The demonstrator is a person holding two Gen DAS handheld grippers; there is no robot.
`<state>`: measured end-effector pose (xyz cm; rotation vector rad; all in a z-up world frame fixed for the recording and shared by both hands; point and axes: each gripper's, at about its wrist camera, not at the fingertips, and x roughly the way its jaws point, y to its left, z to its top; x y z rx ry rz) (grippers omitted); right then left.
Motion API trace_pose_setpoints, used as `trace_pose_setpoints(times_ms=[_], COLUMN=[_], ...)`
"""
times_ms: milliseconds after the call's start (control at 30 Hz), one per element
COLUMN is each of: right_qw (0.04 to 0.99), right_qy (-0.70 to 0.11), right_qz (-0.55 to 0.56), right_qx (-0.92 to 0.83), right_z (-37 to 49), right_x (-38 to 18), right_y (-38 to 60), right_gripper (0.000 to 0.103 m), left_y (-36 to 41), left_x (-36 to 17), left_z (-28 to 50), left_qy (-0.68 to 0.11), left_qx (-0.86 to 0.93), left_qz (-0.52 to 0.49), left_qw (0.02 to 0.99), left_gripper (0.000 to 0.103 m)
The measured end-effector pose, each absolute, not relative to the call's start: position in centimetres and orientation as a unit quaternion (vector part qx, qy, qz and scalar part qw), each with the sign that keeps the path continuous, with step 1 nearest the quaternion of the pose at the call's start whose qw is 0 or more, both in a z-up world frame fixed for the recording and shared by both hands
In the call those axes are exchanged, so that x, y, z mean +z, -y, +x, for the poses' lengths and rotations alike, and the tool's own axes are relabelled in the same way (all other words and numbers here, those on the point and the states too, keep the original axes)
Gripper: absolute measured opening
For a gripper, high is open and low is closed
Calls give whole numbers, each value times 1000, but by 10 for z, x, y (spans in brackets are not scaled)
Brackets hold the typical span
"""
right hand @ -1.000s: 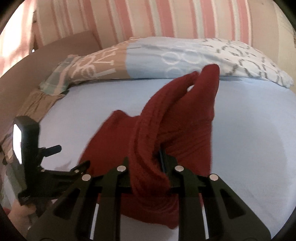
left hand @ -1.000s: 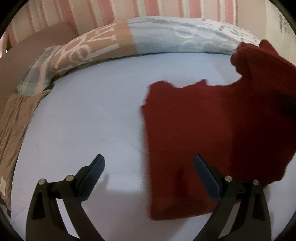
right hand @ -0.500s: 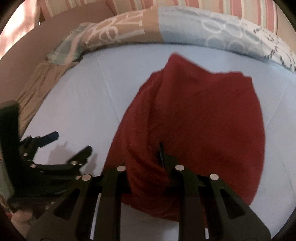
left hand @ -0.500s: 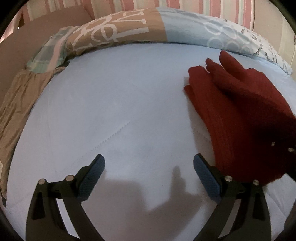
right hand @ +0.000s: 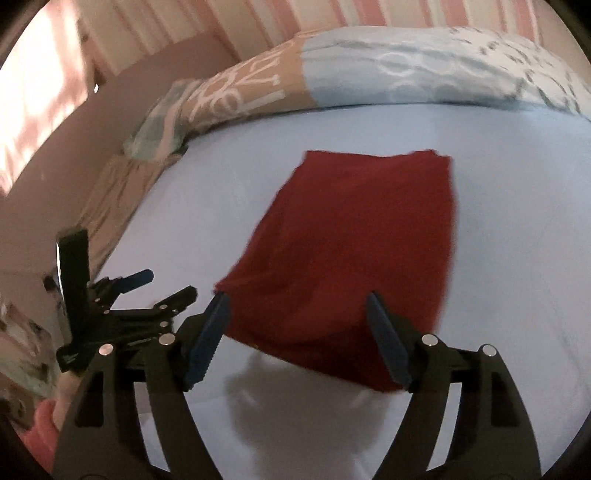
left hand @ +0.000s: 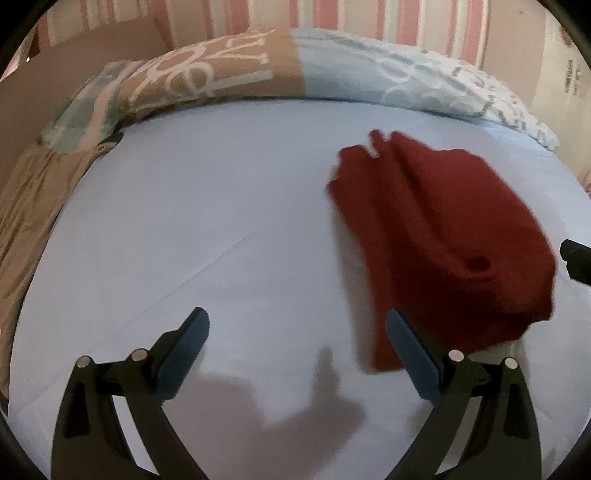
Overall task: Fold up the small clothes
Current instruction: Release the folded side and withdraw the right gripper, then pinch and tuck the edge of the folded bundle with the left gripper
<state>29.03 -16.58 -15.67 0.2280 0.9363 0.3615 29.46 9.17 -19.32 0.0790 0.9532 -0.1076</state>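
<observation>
A dark red knitted garment [right hand: 347,243] lies folded into a rough rectangle on the pale blue bed sheet [right hand: 517,221]. In the left wrist view the garment [left hand: 443,236] lies to the right of centre with a raised crease along it. My right gripper [right hand: 297,314] is open and empty, its fingers on either side of the garment's near edge. My left gripper [left hand: 295,332] is open and empty over bare sheet [left hand: 207,221], just left of the garment. The left gripper also shows at the lower left of the right wrist view [right hand: 155,291].
A patterned tan, blue and white duvet [left hand: 295,70] is bunched along the far side of the bed. A tan cloth [left hand: 33,206] hangs at the bed's left edge. A striped wall [right hand: 332,18] stands behind the bed.
My right gripper has opened and let go of the red garment, which now lies flat on the sheet. My left gripper stayed open and the garment settled to its right.
</observation>
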Motion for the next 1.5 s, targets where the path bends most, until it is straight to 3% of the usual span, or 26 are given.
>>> trace_pose_setpoints(times_ms=[500, 700, 733, 867, 1000, 1200, 1500], right_qw=[864, 863, 861, 857, 855, 879, 898], right_qy=[-469, -468, -470, -475, -478, -453, -426], right_qz=[130, 117, 121, 120, 109, 70, 12], right_qx=[130, 150, 153, 162, 168, 132, 107], right_z=[307, 321, 324, 331, 331, 317, 303], right_x=[-171, -176, -178, -184, -187, -185, -196], right_y=[220, 213, 213, 208, 201, 188, 162], right_gripper=[75, 75, 75, 75, 75, 76, 81], left_y=[4, 14, 11, -1, -8, -19, -57], left_x=[-163, -194, -198, -217, -227, -219, -237], left_z=[294, 310, 313, 322, 319, 303, 282], left_qy=[-438, -485, -493, -538, -547, -529, -536], left_qx=[-151, -149, -157, -174, -162, -136, -126], left_qz=[78, 94, 78, 17, 27, 46, -26], left_qw=[883, 856, 852, 825, 821, 836, 834], left_gripper=[97, 96, 94, 55, 31, 25, 26])
